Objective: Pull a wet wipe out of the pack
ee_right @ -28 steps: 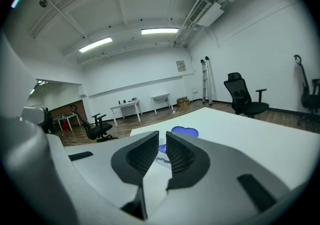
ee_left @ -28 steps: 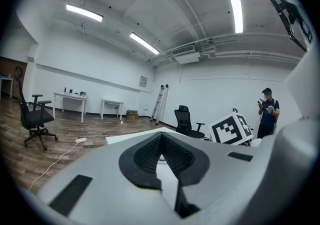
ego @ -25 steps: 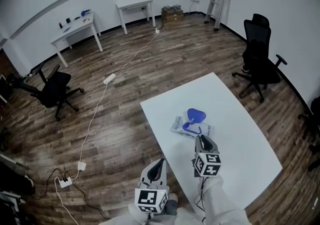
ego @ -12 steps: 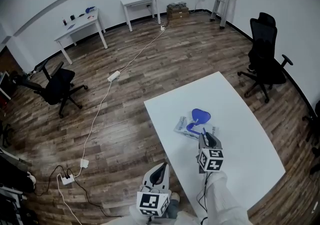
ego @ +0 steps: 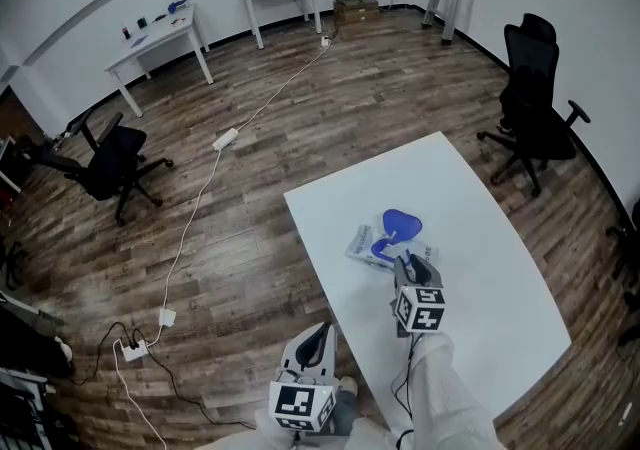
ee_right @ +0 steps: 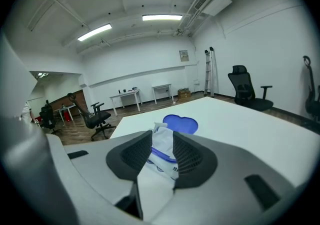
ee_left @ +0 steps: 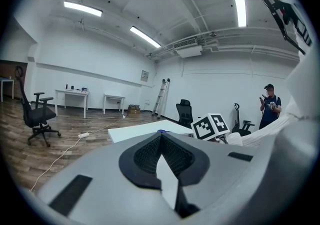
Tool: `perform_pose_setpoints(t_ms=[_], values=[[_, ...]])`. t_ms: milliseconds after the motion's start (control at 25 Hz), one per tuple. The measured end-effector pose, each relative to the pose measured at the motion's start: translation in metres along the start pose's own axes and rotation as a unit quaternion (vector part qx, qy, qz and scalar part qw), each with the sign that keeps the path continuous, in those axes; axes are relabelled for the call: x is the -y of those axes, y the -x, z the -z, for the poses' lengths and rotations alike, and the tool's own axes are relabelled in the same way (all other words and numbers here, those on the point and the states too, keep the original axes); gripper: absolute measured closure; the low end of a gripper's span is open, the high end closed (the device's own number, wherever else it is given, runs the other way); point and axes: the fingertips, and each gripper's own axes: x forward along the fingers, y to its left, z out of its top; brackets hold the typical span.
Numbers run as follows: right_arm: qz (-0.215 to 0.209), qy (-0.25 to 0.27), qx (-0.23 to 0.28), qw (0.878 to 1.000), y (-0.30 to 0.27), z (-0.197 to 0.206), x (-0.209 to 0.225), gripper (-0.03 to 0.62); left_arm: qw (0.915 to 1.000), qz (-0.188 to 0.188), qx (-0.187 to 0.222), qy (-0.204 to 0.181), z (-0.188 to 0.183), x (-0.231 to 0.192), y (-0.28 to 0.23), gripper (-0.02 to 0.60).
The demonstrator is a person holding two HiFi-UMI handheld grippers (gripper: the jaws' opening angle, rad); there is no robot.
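Presently, the right claw [ee_right: 162, 138], jaws just opened wide on nothing, aims at the open-lidded pack [ego: 378, 243] on the bench [ego: 500, 278]; left claw [ee_left: 160, 140] pressed together; no freed wipe visible, so extraction apparently remains.

Wipe pack [ego: 368, 243], blue flap [ego: 402, 225] open, on white table [ego: 480, 238] — black chair [ego: 535, 78] beyond.

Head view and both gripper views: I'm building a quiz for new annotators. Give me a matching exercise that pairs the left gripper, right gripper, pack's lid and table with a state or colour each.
Column one:
1 left gripper
2 right gripper
3 lid
4 table

Column two:
A blue, flipped open
B white
C jaws together
D jaws apart

Pairs: 1-C, 2-D, 3-A, 4-B.

The right gripper's jaws have just been opening. The pack shows in the gap between them, not pinched.
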Motion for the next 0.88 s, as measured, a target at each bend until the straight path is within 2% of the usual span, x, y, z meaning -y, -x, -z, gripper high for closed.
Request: perform_pose_setpoints(t_ms=[880], values=[[-0.001, 0.002, -0.028, 1.000, -0.035, -0.001, 0.009, 0.470, 0.9998, -0.014, -0.009, 0.004, 0.002, -0.014, -0.013, 0.583]])
